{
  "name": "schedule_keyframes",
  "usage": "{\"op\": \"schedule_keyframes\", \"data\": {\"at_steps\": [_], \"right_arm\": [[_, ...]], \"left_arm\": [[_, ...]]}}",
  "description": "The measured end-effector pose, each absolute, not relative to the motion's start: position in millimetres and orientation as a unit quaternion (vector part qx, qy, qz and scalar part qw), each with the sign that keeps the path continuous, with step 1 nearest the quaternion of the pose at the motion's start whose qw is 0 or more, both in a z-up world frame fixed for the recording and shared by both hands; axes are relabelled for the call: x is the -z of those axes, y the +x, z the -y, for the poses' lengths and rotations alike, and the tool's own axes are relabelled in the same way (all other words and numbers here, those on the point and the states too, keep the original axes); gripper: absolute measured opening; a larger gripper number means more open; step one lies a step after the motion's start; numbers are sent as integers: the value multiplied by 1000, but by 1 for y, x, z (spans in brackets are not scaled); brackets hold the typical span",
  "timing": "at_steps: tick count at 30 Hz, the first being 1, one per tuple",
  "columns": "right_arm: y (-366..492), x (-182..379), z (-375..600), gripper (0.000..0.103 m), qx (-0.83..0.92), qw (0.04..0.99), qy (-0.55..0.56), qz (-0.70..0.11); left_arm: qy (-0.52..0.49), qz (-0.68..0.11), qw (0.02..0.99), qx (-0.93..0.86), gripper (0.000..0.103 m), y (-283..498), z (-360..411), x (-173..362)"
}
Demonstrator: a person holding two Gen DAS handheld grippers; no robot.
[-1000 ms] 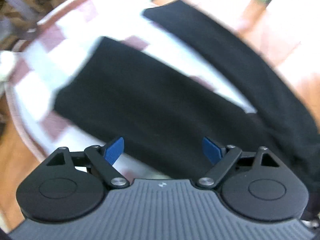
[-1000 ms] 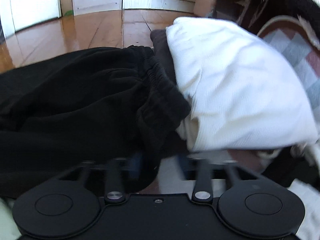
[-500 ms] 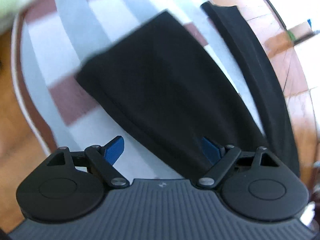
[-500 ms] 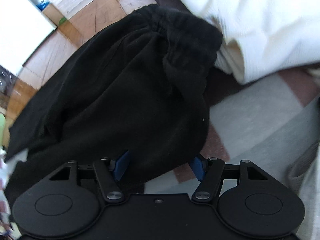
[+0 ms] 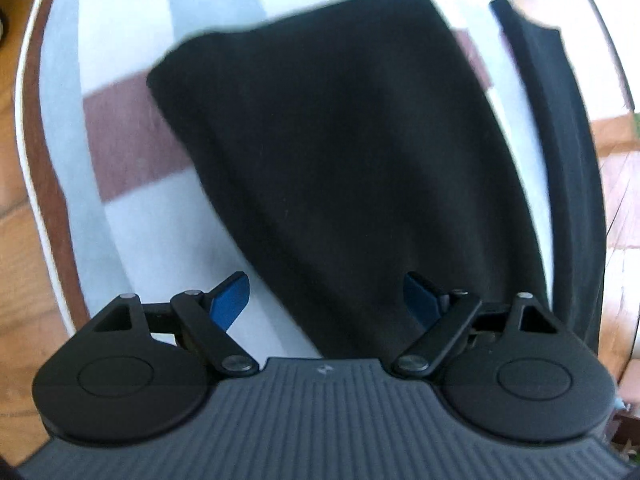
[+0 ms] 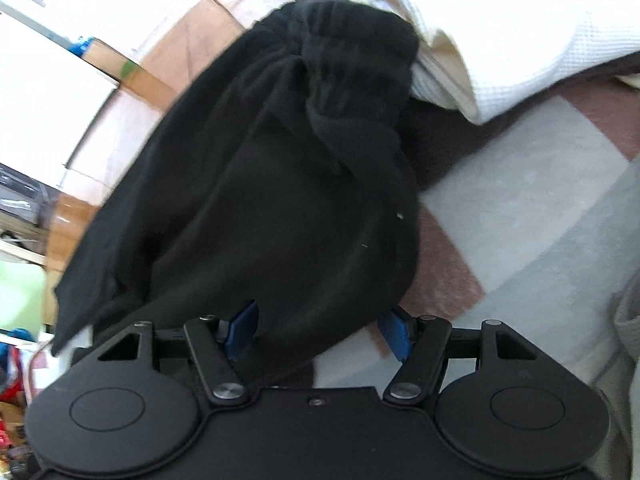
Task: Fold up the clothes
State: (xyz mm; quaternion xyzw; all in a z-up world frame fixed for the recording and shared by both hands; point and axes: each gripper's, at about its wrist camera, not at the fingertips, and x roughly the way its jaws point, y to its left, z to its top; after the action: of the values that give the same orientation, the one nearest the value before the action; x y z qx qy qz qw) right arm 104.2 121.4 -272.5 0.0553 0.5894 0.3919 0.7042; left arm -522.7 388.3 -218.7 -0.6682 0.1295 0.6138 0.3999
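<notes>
Black trousers lie on a checked rug. In the left wrist view one leg (image 5: pixel 340 152) lies flat with its hem at the top, and the other leg (image 5: pixel 560 160) runs along the right. My left gripper (image 5: pixel 326 298) is open just above the near part of the flat leg. In the right wrist view the bunched elastic waistband (image 6: pixel 344 60) lies at the top, and the trousers' body (image 6: pixel 260 220) spreads toward me. My right gripper (image 6: pixel 320 332) is open over the near edge of the black cloth.
The rug (image 5: pixel 132 240) has pale blue and maroon squares and a brown and white border (image 5: pixel 36 128). A white waffle cloth (image 6: pixel 500 28) lies beside the waistband. Wooden floor (image 5: pixel 20 272) surrounds the rug. Boxes and clutter (image 6: pixel 24 216) stand at the left.
Both cameras have moved in lower over the trousers. The left view has swung along the flat leg; the right view has tipped down from the waistband. Both grippers stay open.
</notes>
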Motion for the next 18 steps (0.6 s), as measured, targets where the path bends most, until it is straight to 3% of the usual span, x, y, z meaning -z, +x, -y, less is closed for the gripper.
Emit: {"op": "schedule_keyframes", "data": {"at_steps": [3,5,6,7,8,9,12,14,16,18], "right_arm": [[111,272,-125,71,-394,706,62,-585],[119,268,-136,71,-378,724,57,-575],[124,265,-141,71,-368,737,54,-564],[126,261,-139,71,-362,754,49,-546],[127,259,-140,71,-362,766,43,-530],[127,258,-141,71,-367,774,33,-515],[126,269,-152,70,-389,771,10,-504],[122,275,-157,38,-405,767,20,-497],[112,258,-165,16,-420,781,2,-463],[106,217,-160,12,-450,795,7,-406]], "left_arm": [[-672,-103,403,-613,92,-521,-389,226],[-674,-85,414,-606,91,-519,-391,227],[-670,-76,423,-605,75,-519,-390,227],[-659,-75,435,-608,35,-517,-390,225],[-642,-91,449,-614,13,-514,-392,221],[-622,-115,464,-620,4,-510,-395,217],[-512,-189,513,-663,4,-486,-397,191],[-426,-211,548,-688,4,-463,-394,164],[-365,-193,579,-703,4,-448,-383,128],[-334,-154,598,-712,4,-446,-364,95]]}}
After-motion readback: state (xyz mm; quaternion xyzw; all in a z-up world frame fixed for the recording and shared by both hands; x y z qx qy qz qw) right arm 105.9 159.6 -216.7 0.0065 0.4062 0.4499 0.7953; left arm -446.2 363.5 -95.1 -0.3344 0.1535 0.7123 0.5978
